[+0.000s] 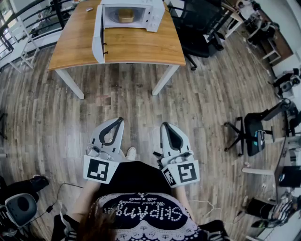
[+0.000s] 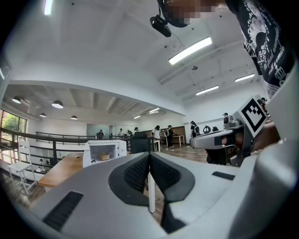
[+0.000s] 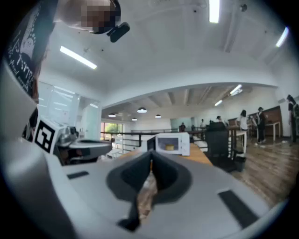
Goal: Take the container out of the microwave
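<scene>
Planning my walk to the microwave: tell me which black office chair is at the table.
The chair at the table's right edge, beside the microwave; the other black chair stands alone on the floor, further right.

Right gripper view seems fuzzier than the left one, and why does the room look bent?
Right gripper view: soft all over, the microwave smeared. Left gripper view: sharp, the ceiling light blown out white. Head view: a wide-angle lens bows the floor and table outward.
</scene>
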Demonstrator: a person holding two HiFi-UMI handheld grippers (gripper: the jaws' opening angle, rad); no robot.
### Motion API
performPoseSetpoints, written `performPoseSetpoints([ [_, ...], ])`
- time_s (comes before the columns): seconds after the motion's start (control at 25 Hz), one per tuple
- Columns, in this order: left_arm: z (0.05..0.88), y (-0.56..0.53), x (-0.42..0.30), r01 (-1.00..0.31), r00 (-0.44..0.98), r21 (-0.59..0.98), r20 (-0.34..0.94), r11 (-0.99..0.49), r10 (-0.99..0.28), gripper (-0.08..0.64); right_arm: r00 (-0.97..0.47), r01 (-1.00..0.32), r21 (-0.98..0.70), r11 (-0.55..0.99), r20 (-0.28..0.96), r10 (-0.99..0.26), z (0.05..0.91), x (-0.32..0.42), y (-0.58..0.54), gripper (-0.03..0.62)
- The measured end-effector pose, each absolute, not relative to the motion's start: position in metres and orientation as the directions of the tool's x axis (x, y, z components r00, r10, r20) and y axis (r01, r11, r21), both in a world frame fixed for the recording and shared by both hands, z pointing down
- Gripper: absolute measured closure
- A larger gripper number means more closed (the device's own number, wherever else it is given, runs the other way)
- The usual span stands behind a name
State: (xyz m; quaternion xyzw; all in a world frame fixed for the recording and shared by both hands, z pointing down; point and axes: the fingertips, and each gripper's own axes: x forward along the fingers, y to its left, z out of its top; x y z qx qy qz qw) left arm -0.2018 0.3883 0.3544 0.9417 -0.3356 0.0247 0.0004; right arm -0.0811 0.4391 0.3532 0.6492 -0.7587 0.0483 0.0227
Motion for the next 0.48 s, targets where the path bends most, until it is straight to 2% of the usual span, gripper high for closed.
performPoseSetpoints([
  [0.48, 0.361, 0.368, -0.219, -0.674, 0.734, -0.061, 0.057, -0.736, -0.677, 0.528, -0.129, -0.991, -0.057, 0.124, 0.110, -0.986, 0.361, -0.063, 0.439, 0.557],
])
